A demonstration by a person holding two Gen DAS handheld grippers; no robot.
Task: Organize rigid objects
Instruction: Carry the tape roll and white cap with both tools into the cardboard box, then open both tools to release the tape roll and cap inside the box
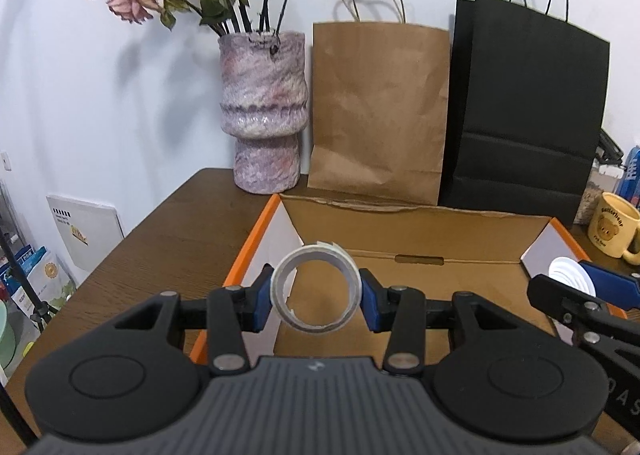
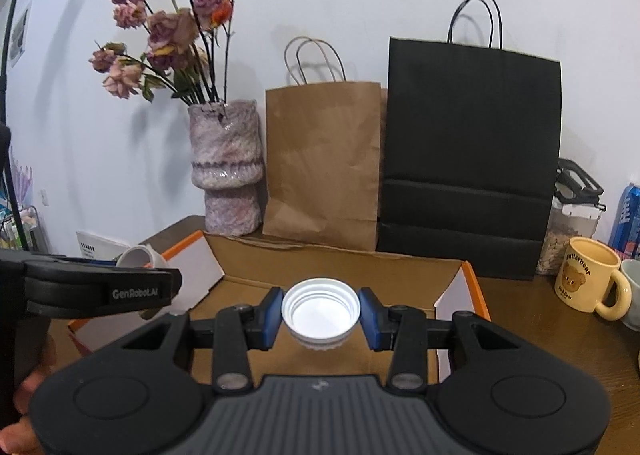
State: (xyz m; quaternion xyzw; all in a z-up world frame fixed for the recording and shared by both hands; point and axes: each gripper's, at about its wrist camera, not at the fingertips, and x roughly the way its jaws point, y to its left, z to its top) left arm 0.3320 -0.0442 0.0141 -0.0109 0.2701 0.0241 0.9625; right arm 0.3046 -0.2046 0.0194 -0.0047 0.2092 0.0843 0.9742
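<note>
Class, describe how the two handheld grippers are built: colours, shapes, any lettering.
Both the left gripper and right gripper are matte black, with a ribbed grey centre plate, two round disc housings, silver pivot pins and linkage bars. Their fingers carry blue pads. In the right wrist view, the left gripper's side reads "GenRoboLAI" in white.

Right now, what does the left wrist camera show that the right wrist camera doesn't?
Only the left view shows the white tape roll's open ring face-on in the left gripper. Only the right view shows the clear lidded food container and the white plastic cap's hollow. Both show the open cardboard box, marbled vase and yellow bear mug.
</note>
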